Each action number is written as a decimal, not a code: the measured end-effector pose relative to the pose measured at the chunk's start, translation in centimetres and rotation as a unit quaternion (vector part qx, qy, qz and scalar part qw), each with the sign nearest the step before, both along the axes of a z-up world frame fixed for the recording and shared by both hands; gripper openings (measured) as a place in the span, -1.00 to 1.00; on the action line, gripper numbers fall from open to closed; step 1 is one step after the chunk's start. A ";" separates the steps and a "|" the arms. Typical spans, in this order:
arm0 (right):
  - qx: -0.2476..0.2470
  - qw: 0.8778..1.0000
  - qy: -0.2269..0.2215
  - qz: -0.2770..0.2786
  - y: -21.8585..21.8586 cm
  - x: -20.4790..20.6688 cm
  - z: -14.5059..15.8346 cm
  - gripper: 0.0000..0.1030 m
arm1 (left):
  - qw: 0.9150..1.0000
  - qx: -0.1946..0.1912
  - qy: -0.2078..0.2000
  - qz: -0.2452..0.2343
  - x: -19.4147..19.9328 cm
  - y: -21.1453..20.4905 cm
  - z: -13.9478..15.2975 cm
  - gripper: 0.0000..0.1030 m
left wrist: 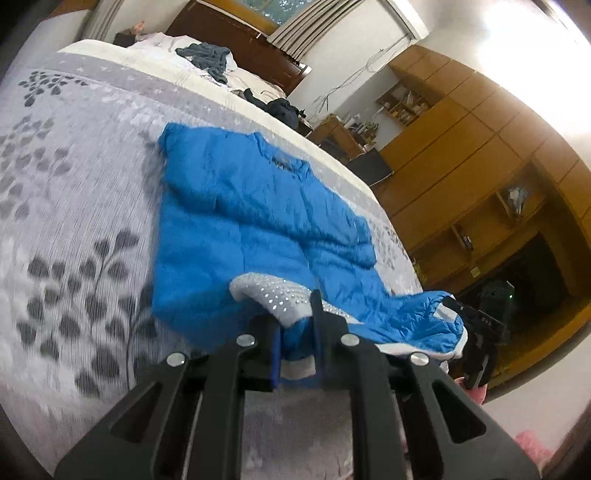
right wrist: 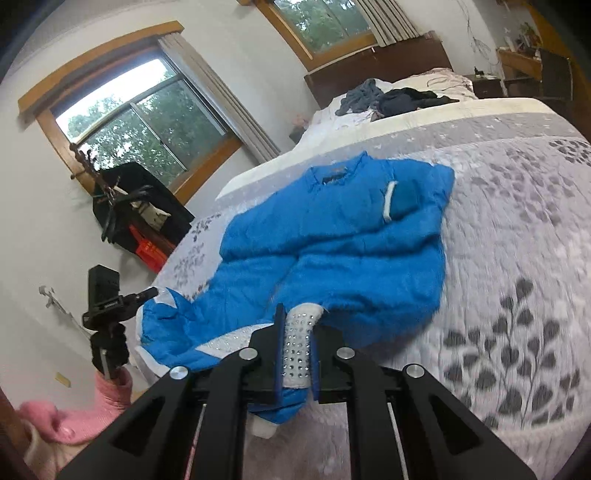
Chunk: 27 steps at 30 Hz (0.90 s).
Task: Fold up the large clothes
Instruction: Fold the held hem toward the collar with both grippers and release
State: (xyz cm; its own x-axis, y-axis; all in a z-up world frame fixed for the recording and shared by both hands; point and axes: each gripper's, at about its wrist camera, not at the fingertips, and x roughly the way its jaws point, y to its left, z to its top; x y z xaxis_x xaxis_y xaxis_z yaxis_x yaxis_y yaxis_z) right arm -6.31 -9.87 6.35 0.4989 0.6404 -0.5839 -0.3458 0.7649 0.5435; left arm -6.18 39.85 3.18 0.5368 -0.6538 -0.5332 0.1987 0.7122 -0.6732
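A bright blue padded jacket (left wrist: 251, 206) (right wrist: 351, 243) with white studded trim lies spread on the bed, collar toward the headboard and sleeves folded across its body. My left gripper (left wrist: 295, 332) is shut on the jacket's near hem, with the studded white trim (left wrist: 277, 299) bunched above its fingers. My right gripper (right wrist: 297, 350) is shut on the other hem corner, a strip of studded trim (right wrist: 299, 343) squeezed between its blue pads. Both hold the hem lifted off the quilt. The right gripper also shows at the far right of the left wrist view (left wrist: 480, 332).
The bed carries a grey quilt with a leaf print (left wrist: 74, 240) (right wrist: 517, 295). Dark clothes (right wrist: 406, 98) lie piled near the pillows and brown headboard (left wrist: 236, 33). Wooden cabinets (left wrist: 480, 166) stand beyond one side of the bed, a window (right wrist: 147, 125) and a coat rack (right wrist: 125, 206) beyond the other. A pink sleeve (right wrist: 92, 406) shows low.
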 end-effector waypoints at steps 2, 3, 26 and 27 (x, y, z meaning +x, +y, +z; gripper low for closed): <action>0.002 1.000 0.006 0.000 0.0 1.7 0.3 -0.80 | 1.000 -0.003 0.001 -0.001 1.5 0.1 0.2 -0.77; 0.004 1.000 0.011 0.000 0.1 3.0 0.4 -0.80 | 1.000 -0.002 0.001 0.000 2.6 0.1 0.4 -0.77; 0.020 0.987 0.159 -0.031 -0.2 22.0 -6.3 -0.80 | 0.997 0.009 0.081 0.019 21.0 0.0 -3.9 -0.76; 0.019 0.985 0.166 -0.033 -0.2 22.6 -6.8 -0.79 | 0.996 0.008 0.091 0.020 21.8 0.0 -4.6 -0.76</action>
State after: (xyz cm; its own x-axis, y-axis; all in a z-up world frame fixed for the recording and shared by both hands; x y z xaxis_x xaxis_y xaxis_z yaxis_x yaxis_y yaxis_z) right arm 16.26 -10.03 -0.46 0.3256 0.6373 -0.6984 -0.0937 0.7568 0.6469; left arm 15.62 39.89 -1.43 0.4567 -0.6234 -0.6346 0.0455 0.7288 -0.6832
